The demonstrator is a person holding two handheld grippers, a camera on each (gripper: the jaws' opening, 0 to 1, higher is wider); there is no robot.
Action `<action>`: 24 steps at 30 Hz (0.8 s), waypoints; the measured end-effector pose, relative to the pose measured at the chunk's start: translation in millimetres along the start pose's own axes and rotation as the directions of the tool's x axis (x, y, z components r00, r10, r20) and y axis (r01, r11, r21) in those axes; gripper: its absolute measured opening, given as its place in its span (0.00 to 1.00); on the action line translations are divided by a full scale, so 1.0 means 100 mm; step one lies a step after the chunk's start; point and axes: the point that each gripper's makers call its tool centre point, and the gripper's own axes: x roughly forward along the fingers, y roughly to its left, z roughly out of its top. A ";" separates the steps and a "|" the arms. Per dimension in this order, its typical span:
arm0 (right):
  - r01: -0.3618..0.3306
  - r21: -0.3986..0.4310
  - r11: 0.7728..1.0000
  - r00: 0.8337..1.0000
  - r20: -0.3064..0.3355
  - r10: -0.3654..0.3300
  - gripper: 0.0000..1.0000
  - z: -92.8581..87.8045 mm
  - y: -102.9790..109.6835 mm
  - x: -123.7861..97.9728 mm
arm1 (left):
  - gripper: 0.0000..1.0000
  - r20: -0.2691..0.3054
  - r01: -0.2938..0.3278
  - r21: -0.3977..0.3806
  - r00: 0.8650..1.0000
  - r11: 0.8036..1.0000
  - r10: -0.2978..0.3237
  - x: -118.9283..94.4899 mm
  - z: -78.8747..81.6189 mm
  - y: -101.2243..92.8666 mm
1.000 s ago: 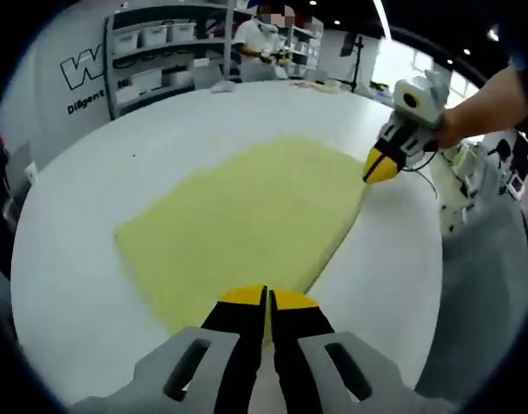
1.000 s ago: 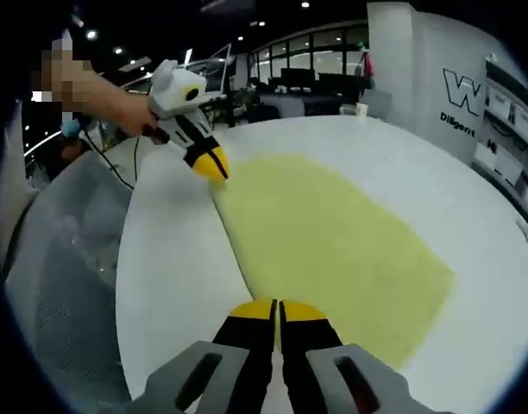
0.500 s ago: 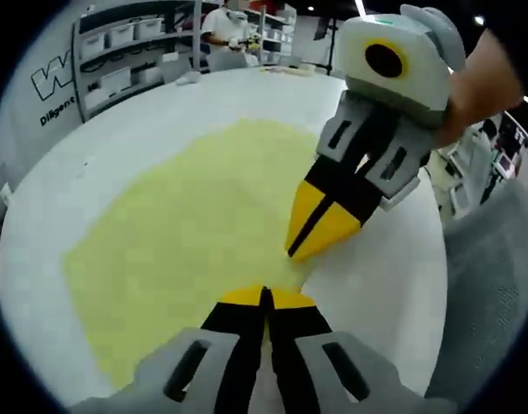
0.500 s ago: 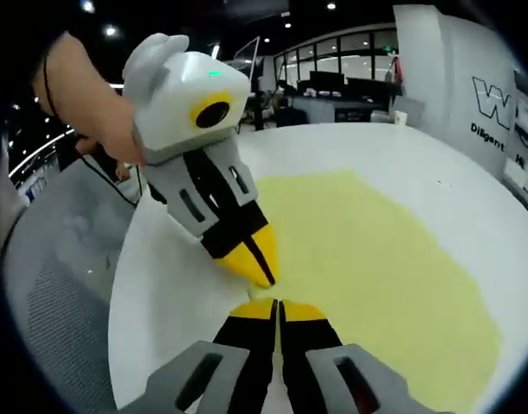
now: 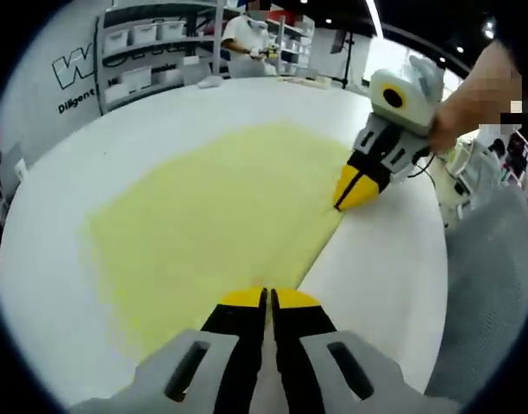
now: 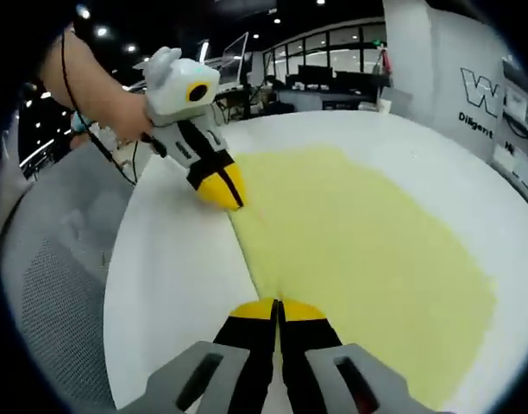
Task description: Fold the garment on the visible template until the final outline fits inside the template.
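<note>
A pale yellow garment (image 5: pixel 221 216) (image 6: pixel 359 241) lies flat on a round white table (image 5: pixel 385 276) (image 6: pixel 169 267). In the left gripper view, my left gripper (image 5: pixel 266 297) is shut, its tips resting at the garment's near edge. Further along the same edge, my right gripper (image 5: pixel 350 200) points down at the cloth, held by a hand. The right gripper view has my right gripper (image 6: pixel 277 304) shut at the garment's edge. There my left gripper (image 6: pixel 225 194) touches the edge further off. I cannot tell whether either one pinches cloth.
Shelving with white bins (image 5: pixel 152 43) and a person (image 5: pixel 247 39) stand beyond the table's far side. A grey mesh chair (image 6: pixel 48 285) (image 5: pixel 488 285) sits close to the table's near rim. Bare tabletop surrounds the garment.
Half a second ago the two grippers were almost tip to tip at the garment's edge. They have since moved apart along that edge. The garment stays flat.
</note>
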 end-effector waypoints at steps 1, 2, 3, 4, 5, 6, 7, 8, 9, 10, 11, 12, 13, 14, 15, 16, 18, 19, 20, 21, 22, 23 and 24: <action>0.005 0.011 1.000 1.000 -0.002 -0.005 0.00 -0.04 -0.03 -0.04 | 0.07 0.001 -0.001 -0.007 1.000 1.000 0.001 -0.02 -0.02 0.01; 0.013 0.013 1.000 1.000 -0.002 -0.013 0.00 -0.07 -0.04 -0.08 | 0.09 0.005 -0.002 -0.016 1.000 1.000 0.002 -0.06 -0.03 0.02; 0.025 0.038 0.999 1.000 0.004 -0.025 0.00 -0.11 -0.09 -0.14 | 0.11 0.004 -0.006 -0.021 1.000 1.000 0.006 -0.08 -0.05 0.03; 0.027 0.044 0.999 1.000 0.004 -0.027 0.00 -0.13 -0.09 -0.15 | 0.13 0.006 -0.008 -0.025 1.000 1.000 0.009 -0.09 -0.06 0.04; 0.037 0.061 0.997 0.999 0.008 -0.038 0.00 -0.18 -0.13 -0.20 | 0.11 -0.026 -0.016 -0.031 1.000 0.999 0.015 -0.12 -0.14 0.06; 0.043 0.068 0.997 0.999 0.010 -0.043 0.00 -0.20 -0.15 -0.24 | 0.09 -0.017 -0.016 -0.028 1.000 0.999 0.016 -0.14 -0.15 0.06; 0.054 0.080 0.995 0.998 0.010 -0.055 0.00 -0.24 -0.18 -0.29 | 0.07 -0.046 -0.035 -0.040 0.998 0.999 0.033 -0.18 -0.23 0.11; 0.062 0.090 0.994 0.998 0.009 -0.063 0.00 -0.27 -0.21 -0.33 | 0.07 -0.025 -0.030 -0.042 0.999 0.999 0.029 -0.21 -0.22 0.12; 0.068 0.101 0.993 0.997 0.013 -0.070 0.00 -0.29 -0.23 -0.36 | 0.06 -0.032 -0.038 -0.050 0.999 0.998 0.036 -0.24 -0.25 0.15; 0.074 0.117 0.990 0.997 0.014 -0.077 0.00 -0.32 -0.25 -0.39 | 0.06 -0.034 -0.047 -0.062 0.998 0.997 0.045 -0.28 -0.28 0.18; 0.082 0.120 0.989 0.996 0.011 -0.084 0.00 -0.36 -0.28 -0.44 | 0.05 -0.034 -0.054 -0.065 0.998 0.996 0.052 -0.31 -0.30 0.21; 0.092 0.138 0.986 0.996 0.009 -0.094 0.00 -0.39 -0.31 -0.48 | 0.05 -0.040 -0.064 -0.075 0.997 0.995 0.061 -0.35 -0.32 0.25; 0.098 0.147 0.984 0.995 0.008 -0.100 0.00 -0.42 -0.33 -0.51 | 0.04 -0.050 -0.069 -0.086 0.997 0.994 0.065 -0.37 -0.35 0.27; 0.108 0.167 0.980 0.994 0.002 -0.109 0.00 -0.45 -0.37 -0.56 | 0.03 -0.055 -0.063 -0.105 0.997 0.992 0.057 -0.42 -0.36 0.27; 0.115 0.172 0.978 0.993 -0.003 -0.116 0.00 -0.47 -0.38 -0.59 | 0.02 -0.031 -0.061 -0.100 0.998 0.993 0.058 -0.45 -0.29 0.27; 0.116 0.170 0.979 0.993 -0.005 -0.117 0.00 -0.47 -0.39 -0.61 | 0.02 0.023 -0.046 -0.091 0.999 0.995 0.048 -0.48 -0.16 0.24; 0.118 0.150 0.982 0.993 -0.001 -0.119 0.00 -0.40 -0.38 -0.66 | 0.02 0.032 -0.031 -0.082 0.999 0.996 0.033 -0.48 -0.06 0.20; 0.119 0.145 0.982 0.993 0.003 -0.121 0.00 -0.37 -0.39 -0.66 | 0.02 0.046 -0.027 -0.065 0.998 0.998 0.030 -0.46 0.01 0.20; 0.122 0.138 0.983 0.992 0.006 -0.124 0.00 -0.35 -0.41 -0.65 | 0.02 0.051 -0.034 -0.054 0.998 0.998 0.037 -0.43 0.05 0.20; 0.124 0.136 0.983 0.992 0.014 -0.127 0.00 -0.29 -0.43 -0.63 | 0.03 0.052 -0.035 -0.049 0.998 0.998 0.037 -0.39 0.09 0.20; 0.124 0.136 0.983 0.991 0.023 -0.128 0.00 -0.25 -0.45 -0.61 | 0.05 0.047 -0.032 -0.044 0.998 0.999 0.034 -0.32 0.12 0.19; 0.124 0.132 0.984 0.991 0.026 -0.128 0.00 -0.19 -0.45 -0.56 | 0.07 0.039 -0.034 -0.039 0.999 0.999 0.036 -0.26 0.12 0.20; 0.123 0.127 0.984 0.992 0.027 -0.127 0.00 -0.16 -0.45 -0.52 | 0.09 0.034 -0.036 -0.036 0.999 0.999 0.037 -0.21 0.12 0.20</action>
